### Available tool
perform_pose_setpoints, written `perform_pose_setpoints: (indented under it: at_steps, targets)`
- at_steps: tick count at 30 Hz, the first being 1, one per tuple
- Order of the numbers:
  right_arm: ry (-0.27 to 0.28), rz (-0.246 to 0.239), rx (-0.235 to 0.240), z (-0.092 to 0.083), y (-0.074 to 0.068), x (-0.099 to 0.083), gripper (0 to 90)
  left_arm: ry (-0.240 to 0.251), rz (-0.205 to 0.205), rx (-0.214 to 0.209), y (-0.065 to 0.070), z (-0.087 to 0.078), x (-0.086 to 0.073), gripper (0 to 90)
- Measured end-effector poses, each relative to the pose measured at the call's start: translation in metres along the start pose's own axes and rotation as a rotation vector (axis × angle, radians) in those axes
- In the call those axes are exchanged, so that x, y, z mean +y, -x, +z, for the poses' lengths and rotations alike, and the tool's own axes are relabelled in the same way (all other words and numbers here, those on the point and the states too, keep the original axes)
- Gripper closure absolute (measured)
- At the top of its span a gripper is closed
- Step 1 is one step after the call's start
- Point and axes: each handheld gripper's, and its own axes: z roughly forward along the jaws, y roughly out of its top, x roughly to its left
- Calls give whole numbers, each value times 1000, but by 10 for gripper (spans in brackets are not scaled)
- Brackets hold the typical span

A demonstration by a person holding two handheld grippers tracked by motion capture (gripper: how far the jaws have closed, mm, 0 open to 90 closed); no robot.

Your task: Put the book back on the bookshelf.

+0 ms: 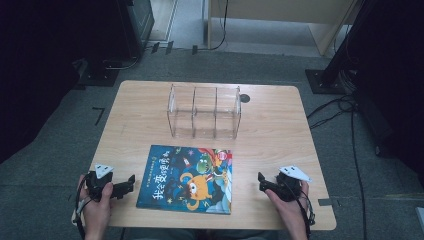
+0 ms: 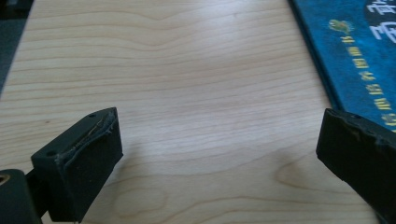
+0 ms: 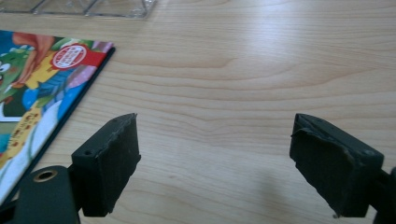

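Note:
A colourful children's book (image 1: 187, 178) lies flat on the wooden table (image 1: 280, 130), near its front edge. Behind it stands a clear plastic organiser (image 1: 204, 111) with three compartments, all empty. My left gripper (image 1: 131, 183) hovers just left of the book, held in a hand, its jaws wide apart over bare wood (image 2: 219, 140); the book's blue edge (image 2: 355, 56) runs along the right of the left gripper view. My right gripper (image 1: 261, 181) sits right of the book, open, nothing between its fingers (image 3: 215, 154). The book's corner (image 3: 56, 79) lies to its left.
The organiser's base (image 3: 93, 7) shows at the top of the right gripper view. A dark round hole (image 1: 244, 98) marks the table behind the organiser. Stands, cables and a wooden cabinet (image 1: 280, 15) surround the table on the grey floor.

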Motion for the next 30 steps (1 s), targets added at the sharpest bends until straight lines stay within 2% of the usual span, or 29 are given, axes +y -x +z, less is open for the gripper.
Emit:
perform_pose_setpoints:
  at_steps: [7, 8, 15, 19, 20, 23, 25, 26, 30]
  targets:
    - [-5, -1, 26, 4, -17, 1, 227, -8, 21, -32, 12, 2, 1, 4]
    - [-4, -4, 34, 6, -24, 1, 264, -7, 23, -37, 14, 3, 1, 4]
    - [5, -29, 56, 10, -42, -1, 373, -11, 38, -61, 24, 4, 1, 4]
    - [23, -35, 89, 12, -53, -3, 434, -14, 42, -78, 28, 5, 2, 4]
    - [33, -44, 100, 13, -58, -5, 483, -11, 40, -82, 29, 5, 2, 4]
    - [31, -49, 101, 15, -64, -7, 531, -16, 49, -89, 32, 4, 2, 4]
    - [24, -47, 112, 16, -68, -9, 565, -16, 56, -93, 36, 5, 1, 4]
    - [0, -10, 143, 17, -72, -9, 589, -20, 63, -96, 37, 6, 1, 4]
    - [2, -18, 137, 19, -77, -11, 595, -24, 70, -111, 43, 7, 2, 4]
